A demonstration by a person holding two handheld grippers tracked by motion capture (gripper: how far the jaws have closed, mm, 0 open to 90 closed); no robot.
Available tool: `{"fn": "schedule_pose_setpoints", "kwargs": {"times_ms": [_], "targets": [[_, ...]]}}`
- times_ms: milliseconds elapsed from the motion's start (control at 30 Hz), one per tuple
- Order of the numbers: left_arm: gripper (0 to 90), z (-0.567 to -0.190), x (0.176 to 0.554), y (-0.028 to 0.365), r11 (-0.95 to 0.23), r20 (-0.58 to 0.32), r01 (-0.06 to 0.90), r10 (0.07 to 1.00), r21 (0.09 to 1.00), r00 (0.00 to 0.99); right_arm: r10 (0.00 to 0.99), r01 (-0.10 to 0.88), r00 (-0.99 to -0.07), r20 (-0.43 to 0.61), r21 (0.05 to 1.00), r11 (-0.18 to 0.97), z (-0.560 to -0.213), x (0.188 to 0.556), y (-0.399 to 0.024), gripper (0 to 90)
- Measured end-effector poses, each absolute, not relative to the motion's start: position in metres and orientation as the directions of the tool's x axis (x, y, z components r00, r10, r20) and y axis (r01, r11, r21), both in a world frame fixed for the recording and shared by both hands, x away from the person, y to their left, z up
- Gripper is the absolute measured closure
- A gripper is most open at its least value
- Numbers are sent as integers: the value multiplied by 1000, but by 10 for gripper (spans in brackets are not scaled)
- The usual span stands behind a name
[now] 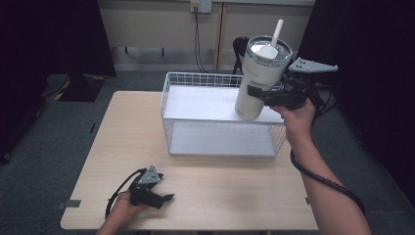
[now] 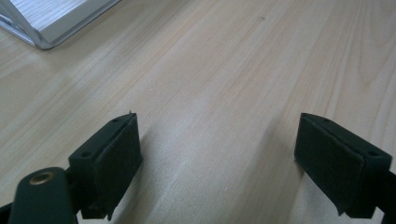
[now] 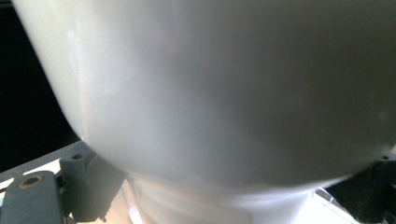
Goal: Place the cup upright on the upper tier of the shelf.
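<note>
I've got the tall cream-white tumbler with clear lid and white straw (image 1: pixel 258 78) pinched in the right tongs (image 1: pixel 254 92), gripped on its lower-mid body; the right gripper view has the cup wall (image 3: pixel 224 88) pressed right up to the lens, one pad (image 3: pixel 86 186) tight on its side. Tumbler is in the air, tilted slightly, its base over the right end of the upper shelf of the white wire two-tier rack (image 1: pixel 169 90); I can't tell whether the base touches the shelf. Step in hand, as I read it: carrying the tumbler at the rack's upper tier. Next move needs it levelled upright, lowered square onto the shelf clear of the wire rim, then tongs eased off. Left tongs (image 1: pixel 166 198) lie spread and empty on the pale wooden tabletop (image 1: pixel 220 191), well apart from the rack; pads (image 2: pixel 112 158) wide open.
</note>
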State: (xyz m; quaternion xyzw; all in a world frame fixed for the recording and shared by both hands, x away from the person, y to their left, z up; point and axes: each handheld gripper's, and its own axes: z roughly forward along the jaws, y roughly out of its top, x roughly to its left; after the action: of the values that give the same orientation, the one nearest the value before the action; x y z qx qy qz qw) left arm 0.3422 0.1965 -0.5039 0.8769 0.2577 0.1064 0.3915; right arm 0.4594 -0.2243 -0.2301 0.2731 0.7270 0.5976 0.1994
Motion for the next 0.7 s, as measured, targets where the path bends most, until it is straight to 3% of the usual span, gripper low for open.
{"fn": "schedule_pose_setpoints", "kwargs": {"times_ms": [700], "targets": [[140, -504, 342, 197, -562, -16, 369, 535, 741, 845, 666, 164, -745, 27, 976, 144, -233, 478, -214, 103]]}}
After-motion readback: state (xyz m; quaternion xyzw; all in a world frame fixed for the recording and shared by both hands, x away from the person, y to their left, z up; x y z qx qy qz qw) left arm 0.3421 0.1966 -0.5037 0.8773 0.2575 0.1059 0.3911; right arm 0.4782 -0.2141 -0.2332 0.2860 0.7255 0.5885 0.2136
